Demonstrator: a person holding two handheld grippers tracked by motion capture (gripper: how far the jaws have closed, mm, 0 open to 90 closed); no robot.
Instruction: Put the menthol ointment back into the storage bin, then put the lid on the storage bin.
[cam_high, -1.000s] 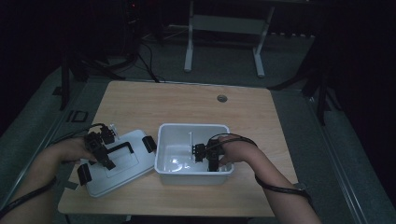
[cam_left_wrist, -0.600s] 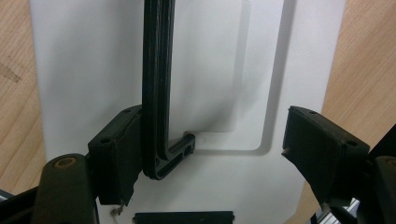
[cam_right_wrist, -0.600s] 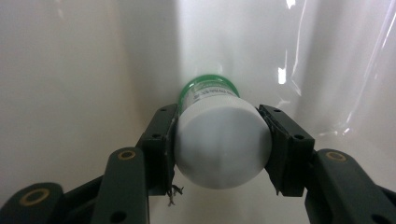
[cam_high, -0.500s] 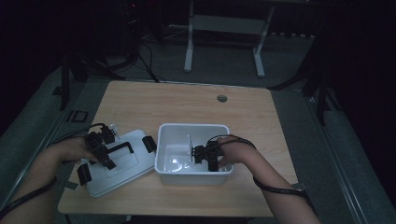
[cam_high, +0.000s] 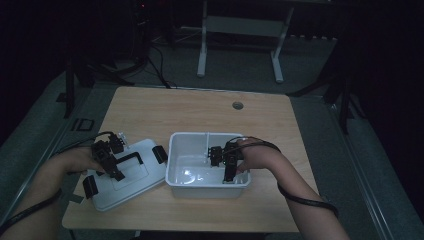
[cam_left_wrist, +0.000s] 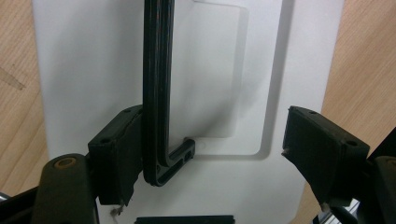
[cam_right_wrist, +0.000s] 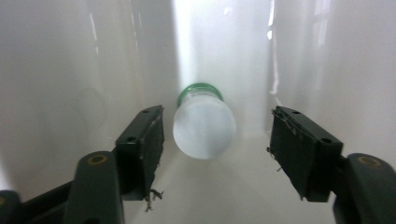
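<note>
— Looking down from the high view: wooden desk (cam_high: 200, 110), white tub (cam_high: 180, 145) at the middle, white lid (cam_high: 142, 150) lying flat just left of it, touching or nearly touching the tub's corner. Left gripper (cam_high: 111, 162) over the lid, right gripper (cam_high: 227, 165) dipped inside the tub, a hand (cam_high: 257, 157) behind it. Too dark and small from up there to tell how the fingers stand.

— Clearer up close. In the left gripper view: left gripper (cam_left_wrist: 212, 149) with fingers (cam_left_wrist: 116, 149) spread wide over the lid (cam_left_wrist: 84, 70), black handle (cam_left_wrist: 156, 93) running up the lid's middle, its bent end right against the left finger, the other finger well clear. Desk wood (cam_left_wrist: 364, 56) on both sides of the lid.

— And inside the tub?

— In the right gripper view: right gripper (cam_right_wrist: 217, 149) with fingers (cam_right_wrist: 299, 149) apart, clamped on nothing. Between them, a small white bottle (cam_right_wrist: 204, 128) lying on its side on the tub floor (cam_right_wrist: 224, 196), blunt end toward the camera, green cap (cam_right_wrist: 198, 89) toward the far wall. Cannot tell whether either finger touches it.

— Not made out from above, that bottle.
</note>
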